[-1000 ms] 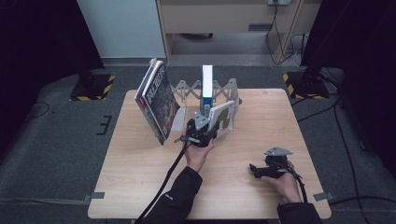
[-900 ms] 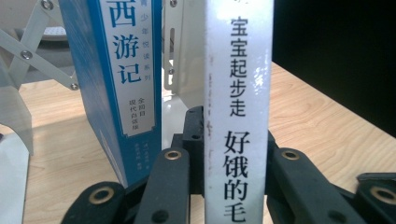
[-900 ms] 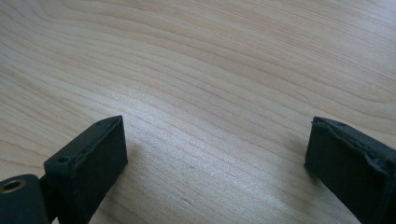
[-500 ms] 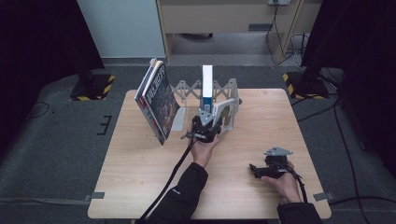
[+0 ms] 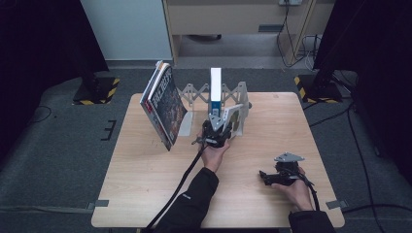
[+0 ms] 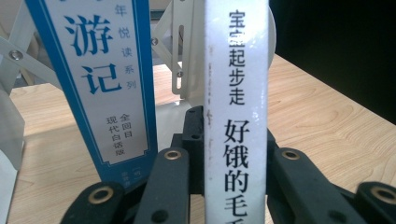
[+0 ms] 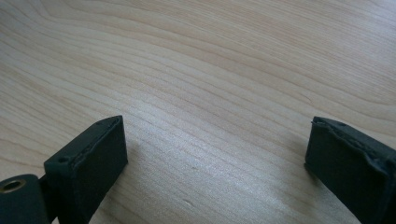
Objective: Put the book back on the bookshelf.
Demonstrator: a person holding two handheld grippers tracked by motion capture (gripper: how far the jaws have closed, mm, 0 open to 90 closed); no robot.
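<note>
Cardboard pages make the white book [image 6: 236, 107] stiff and light, though its glossy spine looks slippery. The left gripper [image 5: 217, 131] clamps that spine low down, the book upright at the folding rack [image 5: 194, 92], beside the blue-spined book [image 6: 109, 84]. The right gripper [image 7: 215, 158] rests on the table [image 7: 210, 56], jaws wide apart and holding nothing.

The high view is dim, its corners falling into black, with only the table [image 5: 145, 194] evenly lit and slightly soft. Both gripper views are brighter. A pale sheen crosses the wood, and the white book spine [image 6: 236, 112] looms blurred.
</note>
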